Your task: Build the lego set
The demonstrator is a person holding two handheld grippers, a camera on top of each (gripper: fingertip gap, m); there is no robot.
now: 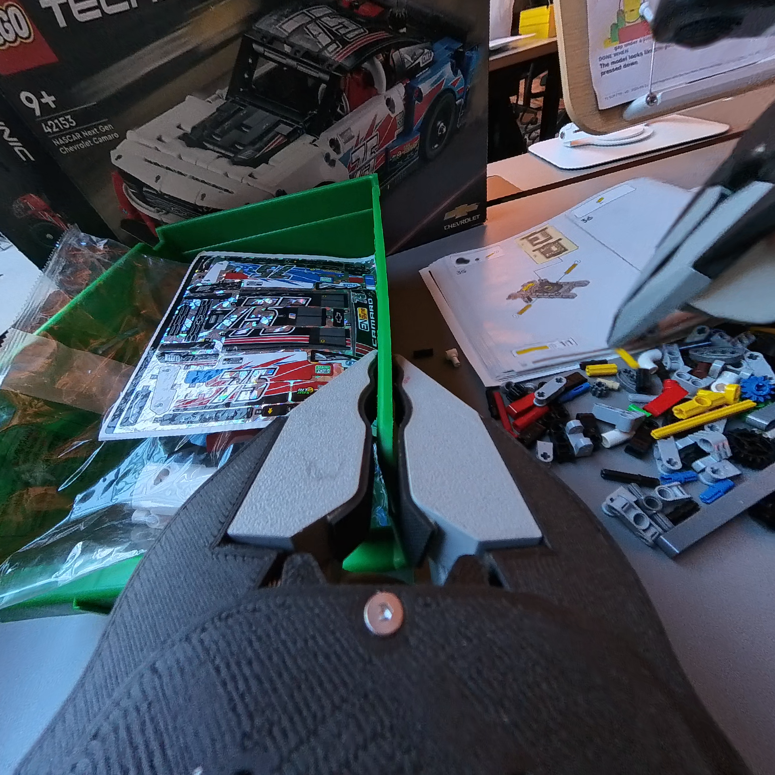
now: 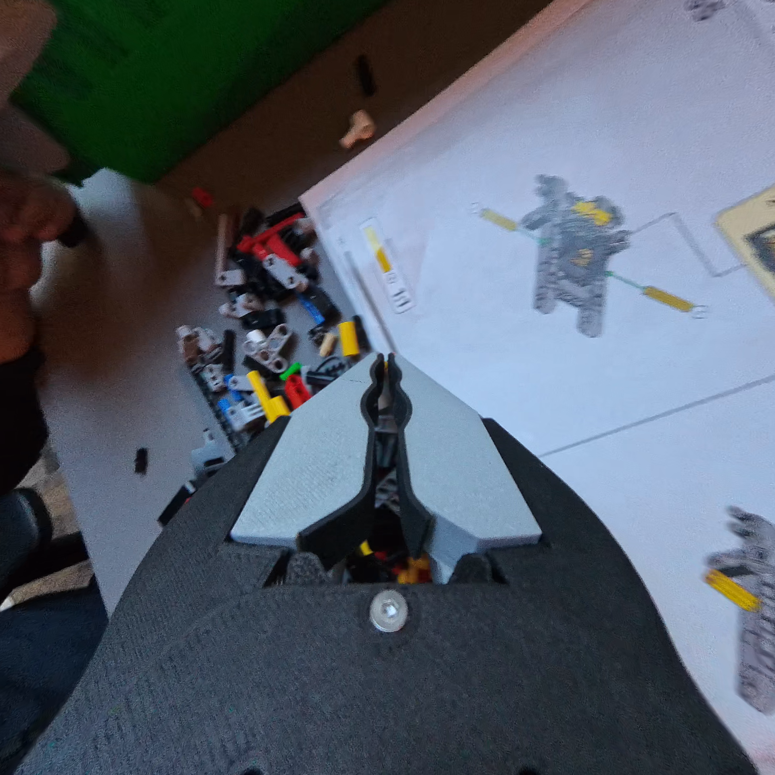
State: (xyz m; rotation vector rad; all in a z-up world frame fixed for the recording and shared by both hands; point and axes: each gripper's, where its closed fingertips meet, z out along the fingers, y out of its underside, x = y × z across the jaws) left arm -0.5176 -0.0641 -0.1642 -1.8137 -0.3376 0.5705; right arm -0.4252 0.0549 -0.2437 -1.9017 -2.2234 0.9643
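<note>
The left gripper (image 1: 385,369) has its jaws pinched on the right-hand wall of a green tray (image 1: 383,268), one finger inside the tray and one outside, both pressed against the thin wall; inside the tray lies a glittering sticker sheet (image 1: 247,339) on top of clear plastic bags (image 1: 138,474) of white and red parts, with more crinkled bags toward the tray's left side. Behind the tray stands a dark toy-car box (image 1: 260,105) picturing a white, blue and red race car.

The right gripper (image 2: 386,365) has its jaws pressed together, with a sliver of yellow showing right at the tips — what it belongs to is too small and blurred to tell; in the left wrist view a thin yellow piece (image 1: 627,358) shows at that gripper's tip, over the near edge of an open instruction booklet (image 1: 545,293). Just beside and below those jaws a pile of small building parts (image 2: 268,318) — grey, black, red, yellow, blue — lies on a grey plate (image 1: 687,541) on the worktop (image 1: 423,327); a loose black pin (image 1: 422,353) and a cream pin (image 1: 452,357) lie between tray and booklet.
</note>
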